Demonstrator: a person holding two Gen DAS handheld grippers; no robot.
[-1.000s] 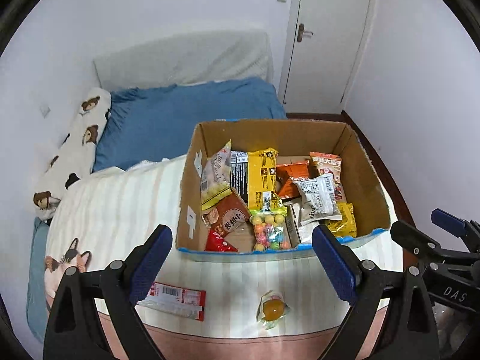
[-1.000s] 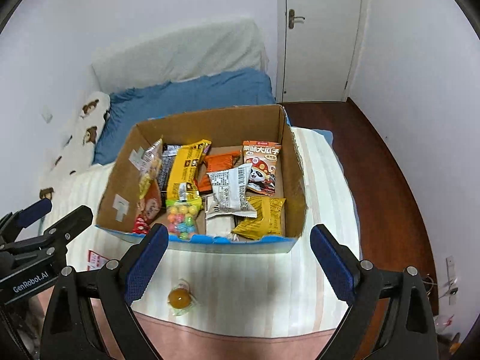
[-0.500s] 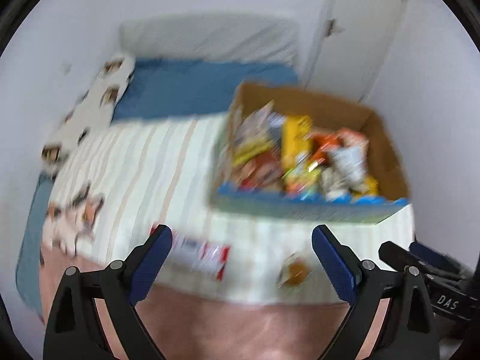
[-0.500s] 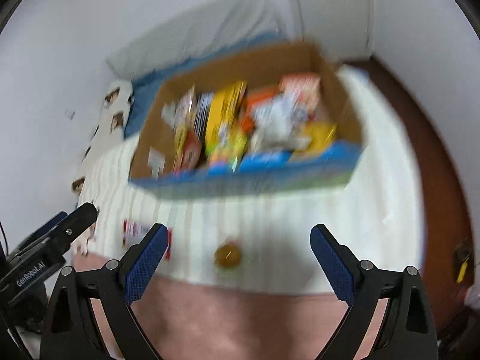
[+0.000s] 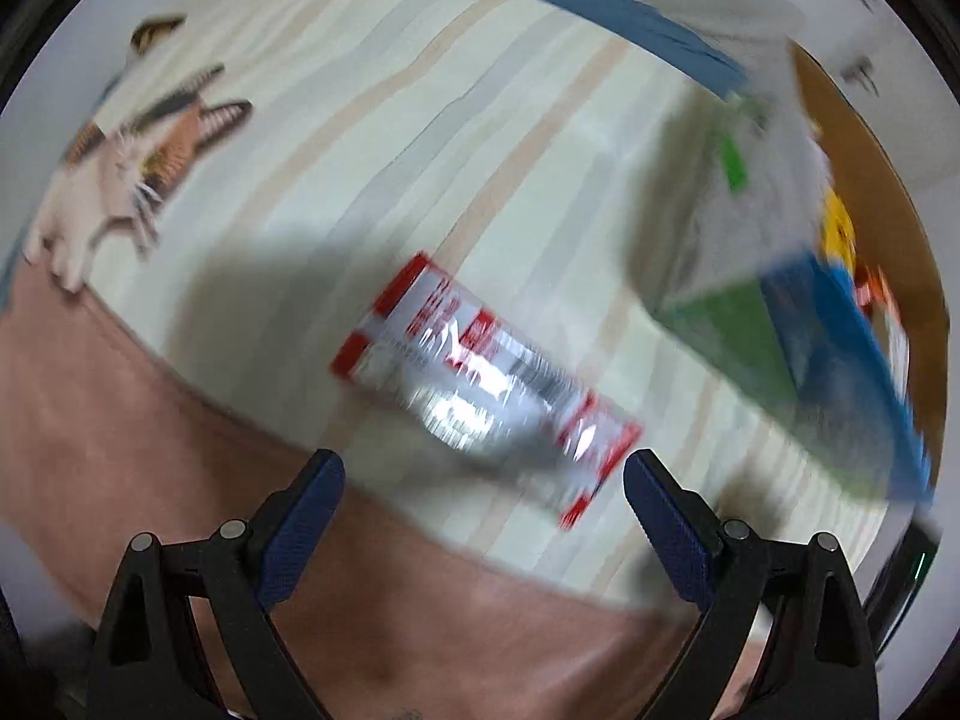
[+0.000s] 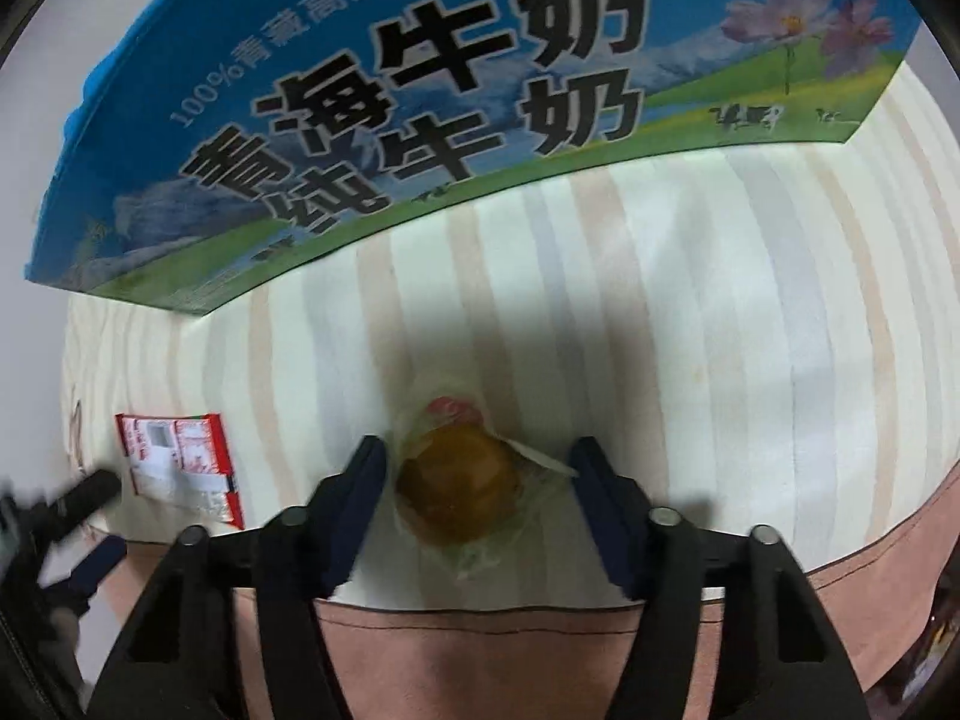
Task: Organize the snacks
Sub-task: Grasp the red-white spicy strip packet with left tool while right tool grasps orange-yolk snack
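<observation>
R claw (image 6: 477,468) closing round wrapped orange snack (image 6: 459,480), no squeeze yet | L claw (image 5: 483,483) released over red-white packet (image 5: 486,387) | both left outside milk carton box (image 6: 384,120), nearly done

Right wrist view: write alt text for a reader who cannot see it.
The right hand-held gripper has just been closing around a clear-wrapped orange snack on a striped bedcover; whether its pads touch the wrapper is unclear. A milk carton box stands beyond, and a red-and-white packet lies at left near the left hand-held gripper's tip.
</observation>
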